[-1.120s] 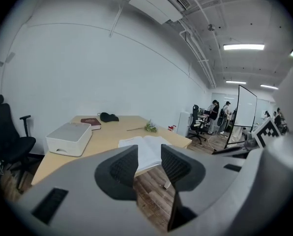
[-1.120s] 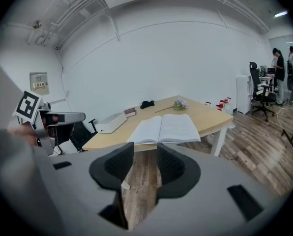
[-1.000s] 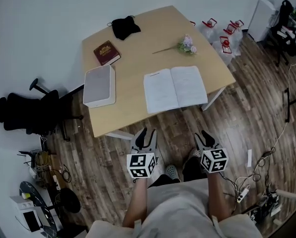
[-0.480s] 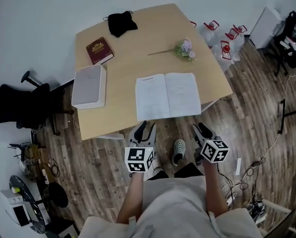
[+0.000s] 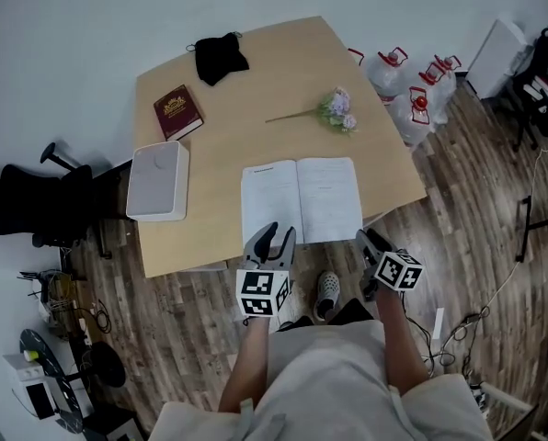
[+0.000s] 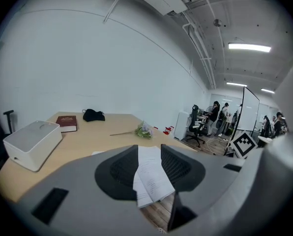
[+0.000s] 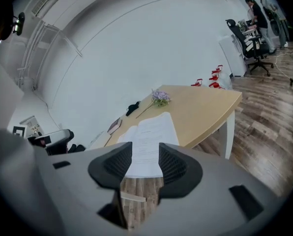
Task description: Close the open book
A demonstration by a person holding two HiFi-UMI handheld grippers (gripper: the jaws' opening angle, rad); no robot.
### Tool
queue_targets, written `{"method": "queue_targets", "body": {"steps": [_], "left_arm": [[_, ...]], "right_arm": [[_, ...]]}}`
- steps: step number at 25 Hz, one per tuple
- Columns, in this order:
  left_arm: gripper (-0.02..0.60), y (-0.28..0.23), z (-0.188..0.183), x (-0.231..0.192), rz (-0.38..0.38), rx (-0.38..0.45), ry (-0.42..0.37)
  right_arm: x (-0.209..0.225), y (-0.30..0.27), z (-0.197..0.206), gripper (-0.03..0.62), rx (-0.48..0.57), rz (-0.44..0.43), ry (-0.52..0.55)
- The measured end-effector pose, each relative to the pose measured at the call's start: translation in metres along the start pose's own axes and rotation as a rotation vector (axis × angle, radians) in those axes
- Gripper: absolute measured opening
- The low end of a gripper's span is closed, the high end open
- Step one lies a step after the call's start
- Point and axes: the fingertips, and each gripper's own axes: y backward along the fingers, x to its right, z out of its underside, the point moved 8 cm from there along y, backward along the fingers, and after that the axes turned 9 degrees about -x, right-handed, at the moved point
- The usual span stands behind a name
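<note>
Open book [image 5: 301, 199] flat on table [image 5: 283, 72]; left gripper [image 5: 274, 236], right gripper [image 5: 371, 240] near its front edge, jaws apart, empty

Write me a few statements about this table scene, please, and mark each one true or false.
The open book lies near the front edge of the table. True.
The red book lies open. False: the red book is closed.
The flowers lie on the table beyond the open book. True.
The left gripper grips a page. False: the left gripper has its jaws apart, holding nothing.
</note>
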Motion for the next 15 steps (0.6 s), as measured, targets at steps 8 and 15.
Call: {"method": "queue_targets", "body": {"steps": [8, 15], "left_arm": [[0.153, -0.045, 0.015, 0.017, 0.012, -0.089, 0.030], [0.153, -0.074, 0.039, 0.024, -0.009, -0.177, 0.042]], "right_arm": [[0.040, -0.031, -0.006, 0.198, -0.135, -0.014, -0.008], [0.063, -0.049, -0.006, 0.202, -0.184, -0.057, -0.049]]}}
